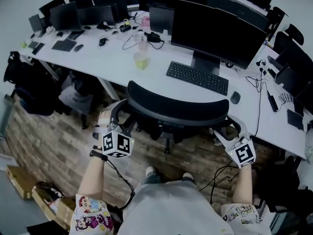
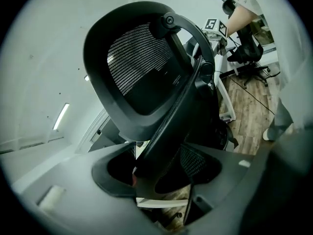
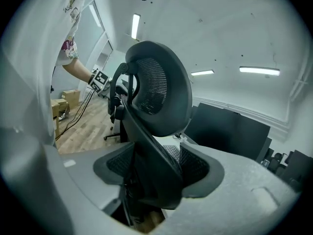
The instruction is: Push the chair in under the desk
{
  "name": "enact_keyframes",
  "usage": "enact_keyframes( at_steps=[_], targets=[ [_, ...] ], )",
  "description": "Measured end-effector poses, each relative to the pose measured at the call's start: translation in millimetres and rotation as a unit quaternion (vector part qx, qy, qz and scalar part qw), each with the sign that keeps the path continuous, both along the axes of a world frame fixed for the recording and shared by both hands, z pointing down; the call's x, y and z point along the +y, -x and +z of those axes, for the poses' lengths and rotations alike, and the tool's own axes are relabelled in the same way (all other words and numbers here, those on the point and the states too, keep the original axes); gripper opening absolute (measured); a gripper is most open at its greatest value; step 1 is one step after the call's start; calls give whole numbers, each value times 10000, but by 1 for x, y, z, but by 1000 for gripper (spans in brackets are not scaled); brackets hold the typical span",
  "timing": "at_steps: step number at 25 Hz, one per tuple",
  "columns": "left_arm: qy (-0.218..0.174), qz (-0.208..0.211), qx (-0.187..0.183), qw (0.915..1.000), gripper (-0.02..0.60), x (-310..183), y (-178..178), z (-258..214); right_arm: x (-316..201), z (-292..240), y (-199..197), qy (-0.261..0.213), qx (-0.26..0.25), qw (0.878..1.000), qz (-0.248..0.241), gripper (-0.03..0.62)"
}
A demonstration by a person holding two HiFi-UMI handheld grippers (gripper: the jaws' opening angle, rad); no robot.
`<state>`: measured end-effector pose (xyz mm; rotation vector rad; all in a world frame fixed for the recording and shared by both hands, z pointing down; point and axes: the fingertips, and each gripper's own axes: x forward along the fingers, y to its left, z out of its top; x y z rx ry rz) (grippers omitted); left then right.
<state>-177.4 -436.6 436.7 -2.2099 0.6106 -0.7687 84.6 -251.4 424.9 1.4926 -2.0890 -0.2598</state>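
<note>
Chair (image 1: 178, 109) seat mostly hidden beneath backrest — left gripper (image 2: 159, 173) and right gripper (image 3: 156, 173) (jaws apart) straddle its frame.

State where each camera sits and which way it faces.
Head view: on the person's head, facing steeply down at chair, desk; forearms, left tongs, right tongs show.
Left gripper view: on left tongs, facing up the backrest; right forearm shows.
Right gripper view: on right tongs, facing the backrest's other side; left forearm shows.
All share the chair.

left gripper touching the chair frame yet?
Cannot tell. In the left gripper view the chair frame runs between the left gripper's fingers and crowds both, but no contact or gap shows plainly. The head view is too coarse.
</note>
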Motion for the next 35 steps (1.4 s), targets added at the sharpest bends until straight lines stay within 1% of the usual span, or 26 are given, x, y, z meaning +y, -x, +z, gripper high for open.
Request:
enact_keyframes(
  at_steps=[3,8,12,14,19,22,25,35],
  targets=[
    [-4,242,-3,9997,293,-18,-7,-1,-7,0,2,-60,-200,9993,313,284],
    [-20,575,-3,9983,293,-42,-19,-2,-16,0,2,41,-36,9980,623,288],
    [-10,691,-1,9976,293,-56,-29,-2,-23,0,1,-61,-241,9962,838,290],
    [5,748,-16,9972,293,-62,-35,-2,-26,0,-1,-48,-249,9954,922,290],
    [1,832,-29,9965,293,-75,-48,-3,-30,-1,-7,7,-88,9944,1054,290],
    [-3,884,-51,9961,293,-80,-53,-3,-33,0,-8,-56,-235,9932,1142,293],
    [-24,909,-20,9959,293,-80,-53,-1,-33,1,-8,-39,-269,9928,1168,295],
    [-96,961,39,9953,296,-81,-52,-2,-34,1,-9,85,-126,9933,1145,298]
  ],
)
